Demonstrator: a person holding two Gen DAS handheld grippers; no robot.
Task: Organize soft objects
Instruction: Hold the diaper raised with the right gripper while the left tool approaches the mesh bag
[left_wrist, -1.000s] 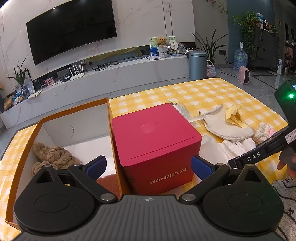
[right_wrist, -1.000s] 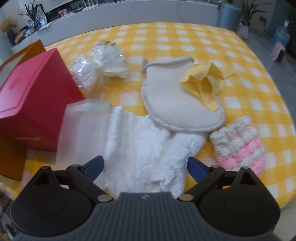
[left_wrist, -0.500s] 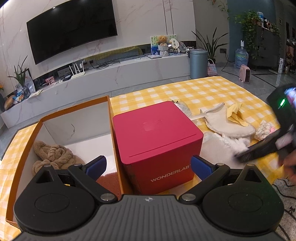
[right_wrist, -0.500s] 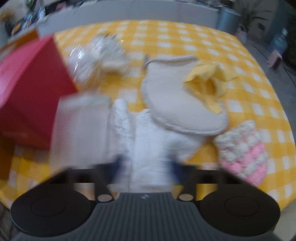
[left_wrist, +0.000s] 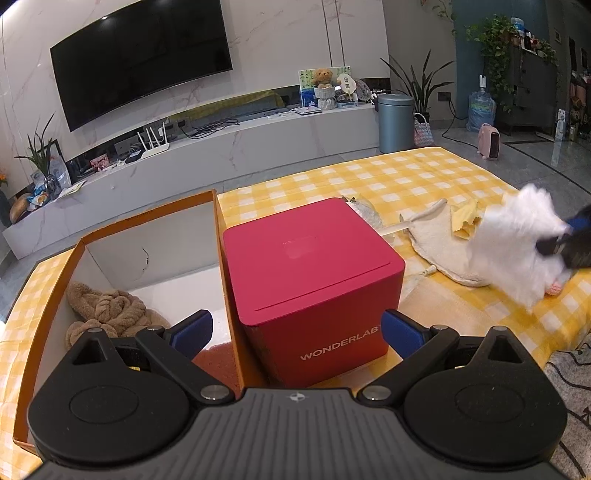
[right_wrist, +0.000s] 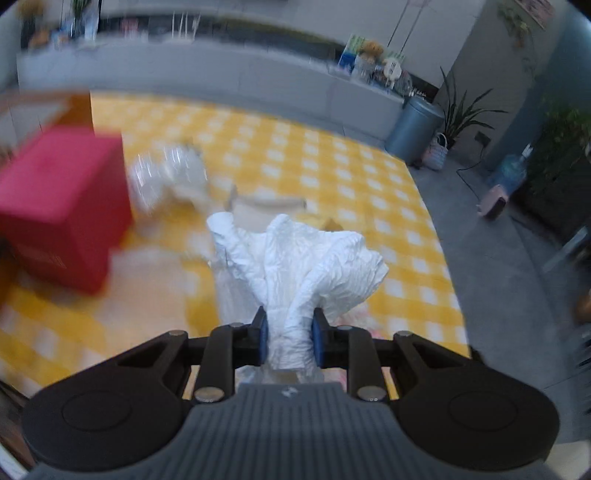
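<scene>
My right gripper (right_wrist: 290, 338) is shut on a crumpled white cloth (right_wrist: 295, 266) and holds it lifted above the yellow checked table (right_wrist: 332, 162). The cloth also shows blurred in the left wrist view (left_wrist: 517, 243), at the right. My left gripper (left_wrist: 295, 332) is open and empty, hovering in front of a red box (left_wrist: 314, 273) and an orange open box (left_wrist: 147, 229) that holds a brown knotted towel (left_wrist: 107, 306). A cream mitt (left_wrist: 439, 243) with a yellow cloth (left_wrist: 465, 221) on it lies on the table.
A clear plastic-wrapped bundle (right_wrist: 166, 173) lies beside the red box (right_wrist: 62, 206). A bit of pink knitted cloth (left_wrist: 552, 290) peeks out under the lifted cloth. The table's near edge and a patterned rug (left_wrist: 569, 376) are at the right.
My right gripper has closed on the white cloth and lifted it off the table, tilting upward. My left gripper has stayed nearly still and open.
</scene>
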